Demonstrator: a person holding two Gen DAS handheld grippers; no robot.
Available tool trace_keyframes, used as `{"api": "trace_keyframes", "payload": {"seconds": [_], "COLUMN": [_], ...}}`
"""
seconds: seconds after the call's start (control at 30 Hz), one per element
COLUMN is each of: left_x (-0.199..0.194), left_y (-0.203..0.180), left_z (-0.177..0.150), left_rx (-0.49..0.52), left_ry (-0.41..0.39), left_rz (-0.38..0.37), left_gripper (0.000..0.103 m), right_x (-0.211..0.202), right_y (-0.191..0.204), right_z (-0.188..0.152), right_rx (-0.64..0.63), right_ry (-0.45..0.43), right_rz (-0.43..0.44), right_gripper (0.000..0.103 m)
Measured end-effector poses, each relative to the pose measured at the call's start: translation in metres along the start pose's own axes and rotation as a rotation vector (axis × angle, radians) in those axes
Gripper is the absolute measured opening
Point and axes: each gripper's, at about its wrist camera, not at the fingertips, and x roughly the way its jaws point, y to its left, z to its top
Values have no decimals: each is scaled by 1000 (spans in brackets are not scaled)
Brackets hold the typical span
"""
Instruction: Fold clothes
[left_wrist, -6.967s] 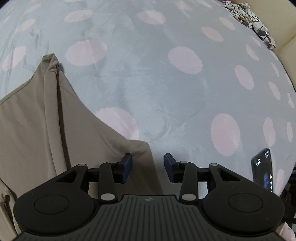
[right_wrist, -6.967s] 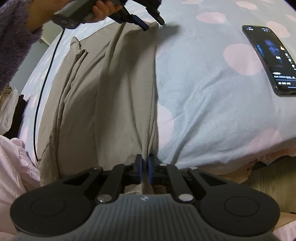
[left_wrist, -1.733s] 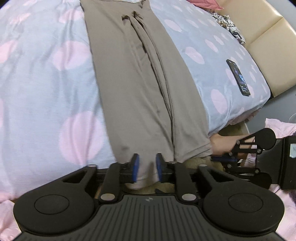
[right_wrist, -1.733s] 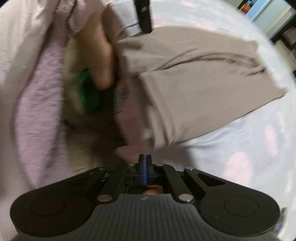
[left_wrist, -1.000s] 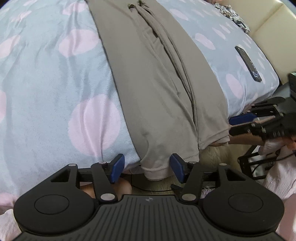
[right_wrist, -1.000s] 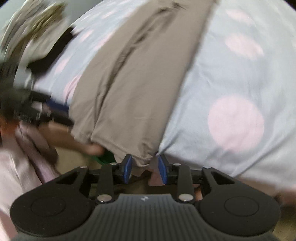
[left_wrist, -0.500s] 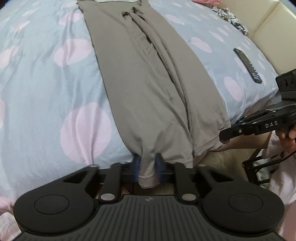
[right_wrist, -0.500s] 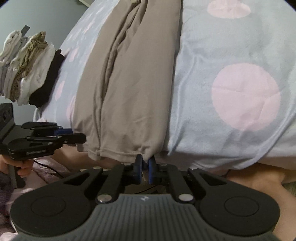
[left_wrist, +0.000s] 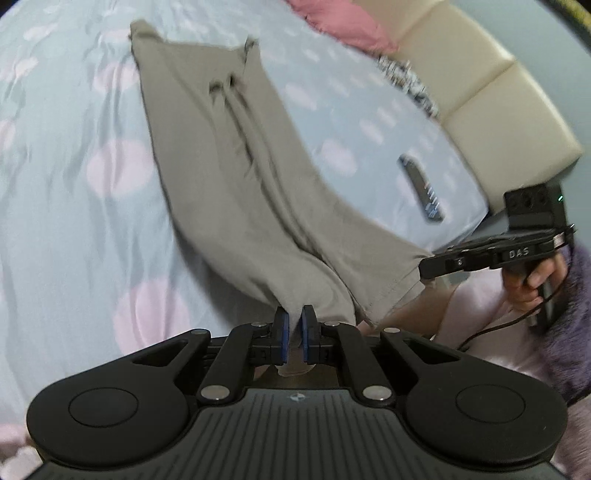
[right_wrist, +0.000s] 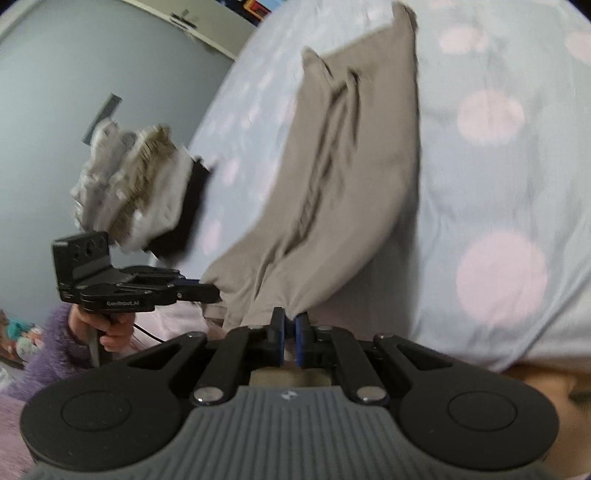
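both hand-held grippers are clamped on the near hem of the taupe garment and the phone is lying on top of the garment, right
Not quite. The left hand-held gripper and right hand-held gripper are both clamped on the taupe garment's near hem, but the phone lies on the spotted blanket beside the garment, apart from it, as the left wrist view shows.

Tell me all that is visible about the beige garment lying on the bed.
The beige garment is thin, soft-looking plain cloth, laid out long along the dotted blue blanket, with lengthwise folds down its middle. Its far end lies flat; its near hem is raised off the bed edge, stretched between two corners. The left gripper pinches one corner and the right gripper pinches the other. A stitched hem shows along the near edge. Motion blur hides finer detail.
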Motion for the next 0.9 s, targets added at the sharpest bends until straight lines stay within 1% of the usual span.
{"api": "trace_keyframes", "payload": {"seconds": [0.1, 0.17, 0.33, 0.43, 0.6, 0.8, 0.9], "left_x": [-11, -17, -20, -10, 18, 43, 57], "left_y": [0, 2, 17, 35, 60, 85, 102], "left_z": [24, 41, 83, 109, 144, 178, 189], "left_rx": [23, 31, -1, -52, -70, -79, -119], "left_ry": [-32, -48, -66, -63, -49, -55, -55], "left_rz": [5, 16, 51, 70, 90, 101, 106], "left_gripper": [5, 5, 5, 5, 5, 5, 5], "right_x": [-11, -14, -9, 3, 31, 57, 74], "right_y": [10, 17, 23, 15, -4, -33, -48], "right_z": [23, 42, 87, 116, 153, 194, 212], "right_rx": [-24, -54, -90, -68, -53, -9, 11], "right_ry": [-35, -49, -68, -74, -75, -93, -79], "right_rz": [14, 6, -52, -94, -163, -193, -214], "right_gripper": [6, 6, 6, 6, 6, 6, 6]}}
